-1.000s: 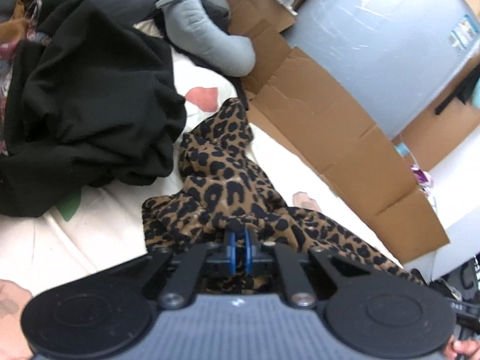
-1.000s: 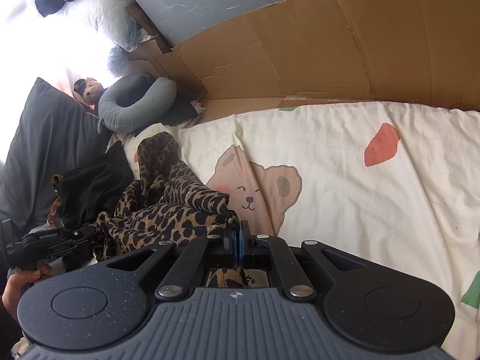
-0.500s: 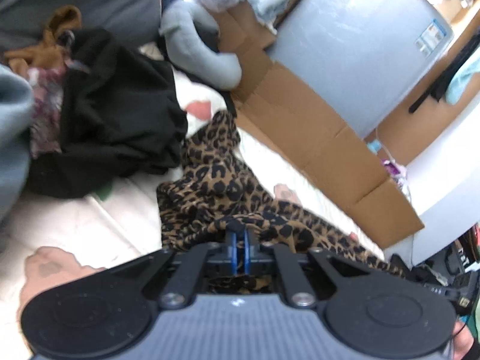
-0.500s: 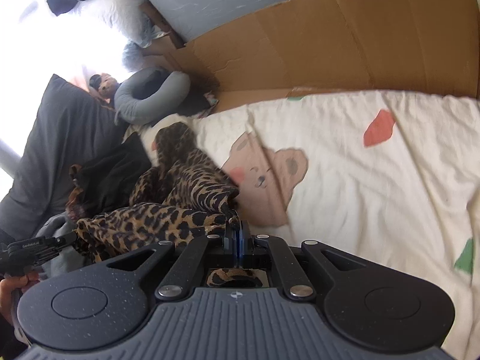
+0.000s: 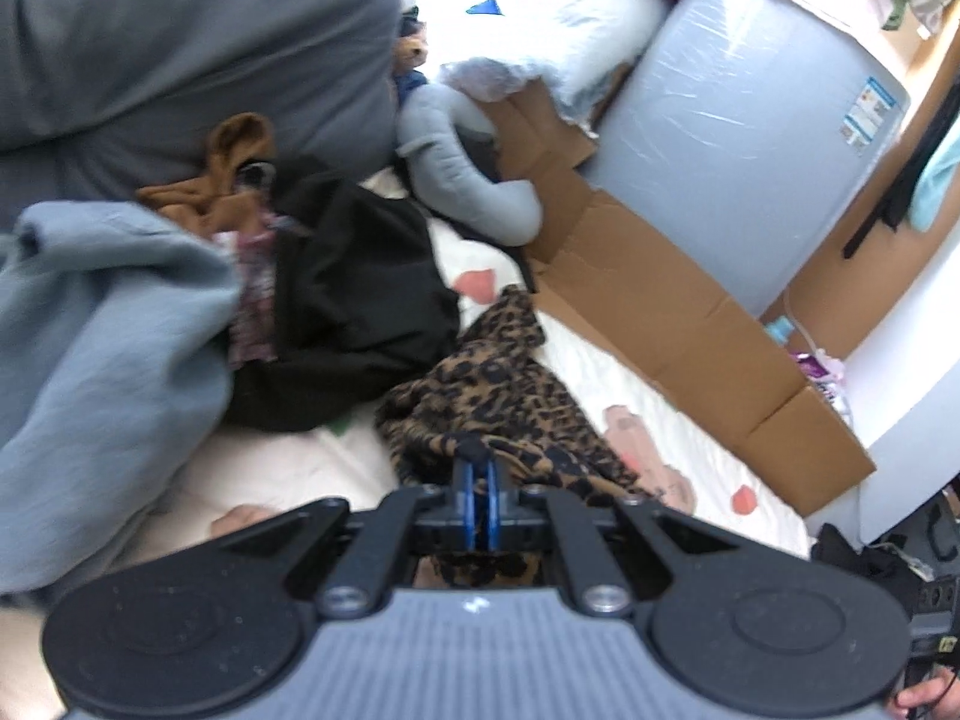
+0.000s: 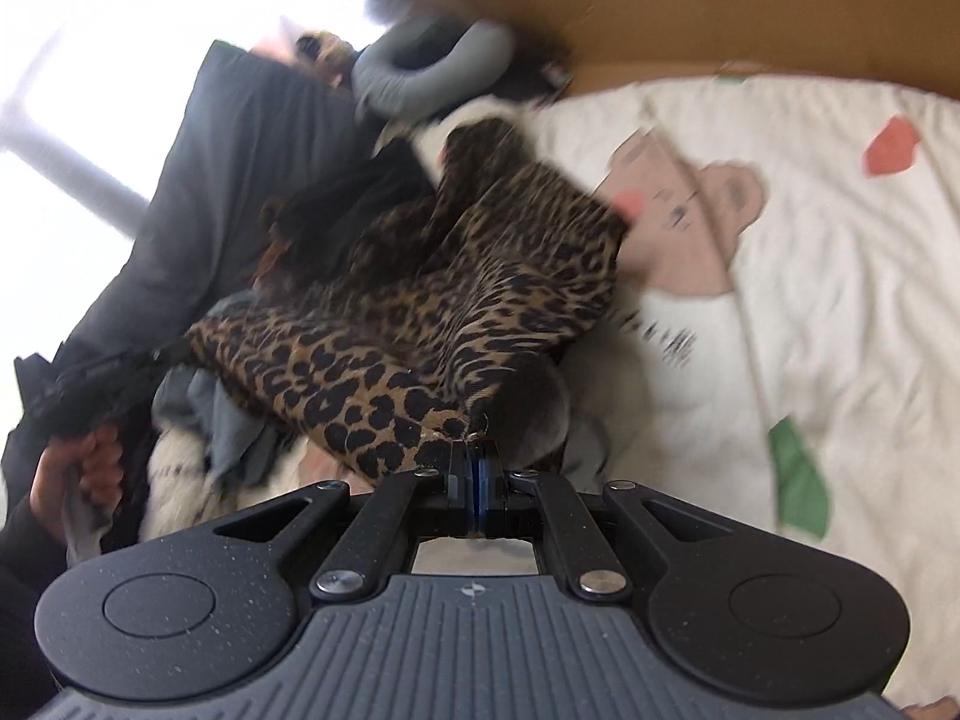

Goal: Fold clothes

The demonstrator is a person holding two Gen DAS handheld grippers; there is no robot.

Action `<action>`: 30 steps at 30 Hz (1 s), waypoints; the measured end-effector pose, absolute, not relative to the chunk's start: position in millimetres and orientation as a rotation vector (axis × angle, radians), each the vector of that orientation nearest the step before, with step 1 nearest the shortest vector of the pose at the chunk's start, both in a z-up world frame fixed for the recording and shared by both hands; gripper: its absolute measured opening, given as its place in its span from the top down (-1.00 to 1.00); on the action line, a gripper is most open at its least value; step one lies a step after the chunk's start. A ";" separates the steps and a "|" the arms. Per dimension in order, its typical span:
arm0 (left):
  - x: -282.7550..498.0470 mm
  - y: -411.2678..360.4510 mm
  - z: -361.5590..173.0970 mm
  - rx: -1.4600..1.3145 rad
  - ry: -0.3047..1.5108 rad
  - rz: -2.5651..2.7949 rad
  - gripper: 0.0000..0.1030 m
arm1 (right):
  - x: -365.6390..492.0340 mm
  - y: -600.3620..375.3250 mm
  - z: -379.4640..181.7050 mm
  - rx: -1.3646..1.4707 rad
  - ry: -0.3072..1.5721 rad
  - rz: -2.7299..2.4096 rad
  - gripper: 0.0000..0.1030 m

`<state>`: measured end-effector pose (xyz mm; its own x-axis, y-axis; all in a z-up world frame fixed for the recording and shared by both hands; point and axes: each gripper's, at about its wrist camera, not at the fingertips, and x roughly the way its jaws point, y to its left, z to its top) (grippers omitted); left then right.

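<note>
A leopard-print garment [image 5: 480,396] is held up off the cream bedsheet [image 5: 648,384] between both grippers. My left gripper [image 5: 474,456] is shut on one edge of it, cloth bunched over the blue fingertips. My right gripper [image 6: 474,456] is shut on another corner, and the leopard-print garment [image 6: 420,324] stretches away from it as a taut sheet toward the left gripper, which a hand [image 6: 72,474] holds at the left edge. The far end of the garment still trails near the black clothes.
A heap of black [image 5: 360,300], blue-grey [image 5: 102,336] and brown clothes [image 5: 228,180] lies left. A grey neck pillow [image 5: 462,180] and a dark pillow [image 5: 192,42] lie behind. Cardboard [image 5: 660,324] and a wrapped mattress [image 5: 738,120] border the bed. The sheet shows a bear print [image 6: 696,222].
Both grippers have risen and pulled apart, lifting the leopard garment off the bed and stretching it out. The right wrist view has swung toward the clothes pile and is blurred.
</note>
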<state>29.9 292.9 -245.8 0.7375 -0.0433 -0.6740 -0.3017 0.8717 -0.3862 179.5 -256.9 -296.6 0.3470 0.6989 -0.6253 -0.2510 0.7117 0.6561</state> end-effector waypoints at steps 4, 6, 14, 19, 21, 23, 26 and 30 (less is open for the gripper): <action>14.9 302.4 -255.3 -0.503 0.763 0.204 0.95 | 167.4 -236.5 -304.8 0.469 1.106 0.722 1.00; 8.0 308.0 -263.1 -0.507 0.781 0.231 0.97 | 161.6 -227.5 -310.4 0.452 1.133 0.750 1.00; -15.7 326.5 -313.0 -0.540 0.873 0.342 1.00 | 144.5 -201.5 -339.8 0.354 1.243 0.792 1.00; -22.3 334.1 -337.1 -0.594 0.947 0.384 1.00 | 136.6 -189.4 -354.1 0.292 1.320 0.783 1.00; -19.3 332.7 -346.3 -0.625 0.970 0.379 1.00 | 136.9 -188.1 -356.4 0.279 1.344 0.768 0.96; -14.9 329.8 -355.6 -0.656 0.985 0.368 0.96 | 138.2 -189.9 -357.0 0.280 1.360 0.749 0.95; -8.7 325.2 -367.4 -0.716 0.991 0.359 0.74 | 141.8 -197.2 -355.4 0.280 1.367 0.718 0.79; -3.2 319.6 -383.0 -0.791 0.993 0.368 0.39 | 149.6 -206.9 -356.1 0.300 1.355 0.669 0.61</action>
